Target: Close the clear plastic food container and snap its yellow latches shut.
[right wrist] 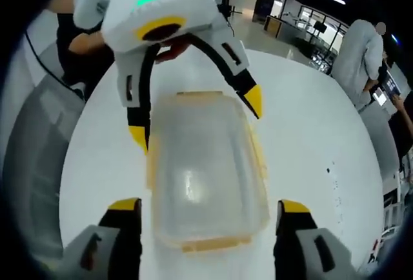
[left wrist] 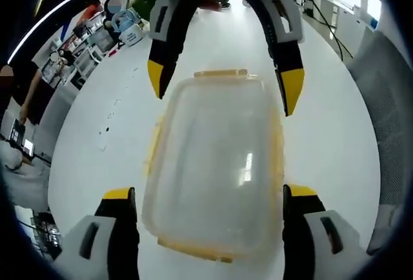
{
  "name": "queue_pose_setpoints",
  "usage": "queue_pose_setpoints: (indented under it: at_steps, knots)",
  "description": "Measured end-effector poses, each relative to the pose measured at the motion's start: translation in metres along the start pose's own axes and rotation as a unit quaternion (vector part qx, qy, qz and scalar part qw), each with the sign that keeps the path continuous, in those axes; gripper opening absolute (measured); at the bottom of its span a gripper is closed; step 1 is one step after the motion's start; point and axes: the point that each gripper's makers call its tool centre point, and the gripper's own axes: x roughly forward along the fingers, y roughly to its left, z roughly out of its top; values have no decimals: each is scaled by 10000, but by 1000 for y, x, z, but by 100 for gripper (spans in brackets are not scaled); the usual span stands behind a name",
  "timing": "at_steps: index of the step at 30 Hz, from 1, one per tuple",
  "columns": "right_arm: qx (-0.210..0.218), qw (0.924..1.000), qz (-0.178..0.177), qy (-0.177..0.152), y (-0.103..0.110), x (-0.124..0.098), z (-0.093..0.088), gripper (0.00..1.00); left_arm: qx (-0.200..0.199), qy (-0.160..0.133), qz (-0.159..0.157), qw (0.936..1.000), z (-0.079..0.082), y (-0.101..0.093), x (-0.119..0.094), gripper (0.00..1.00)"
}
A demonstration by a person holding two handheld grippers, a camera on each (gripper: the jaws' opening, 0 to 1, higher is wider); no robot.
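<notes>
A clear plastic container (left wrist: 216, 164) with its lid lying on it rests on a round white table (left wrist: 335, 138). Yellow latches (left wrist: 221, 73) line its four edges and look flared outward. My left gripper (left wrist: 210, 196) is open, with one jaw on each side of the container's near end. My right gripper (left wrist: 224, 83) reaches in from the far side, open, and straddles the opposite end. In the right gripper view the container (right wrist: 203, 177) lies between my right gripper's (right wrist: 210, 207) open jaws. There the left gripper (right wrist: 195, 117) spans the far end, and one yellow latch (right wrist: 206, 244) lies nearest.
Grey chairs (left wrist: 387, 112) stand around the table (right wrist: 310, 131). Shelves and cups (left wrist: 126, 28) sit beyond the table's far left edge. A person (right wrist: 361, 54) stands at the right in an office space. Small dark specks (left wrist: 106, 122) mark the tabletop.
</notes>
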Motion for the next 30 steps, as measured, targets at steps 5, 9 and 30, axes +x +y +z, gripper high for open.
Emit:
queue_pose_setpoints:
  at_steps: [5,9,30]
  knots:
    - [26,9998,-182,-13,0,-4,-3,91,-84,-9,38,10000,0,-1,-5,91]
    - [92,9996,-250,-53,2,-6,-4,94,-220,-95,110,9997,3,0,-7,92]
    - [335,9976,-588,-125,19,-22,-11,96,-555,-175,366,9976,-4,-16,-29,94]
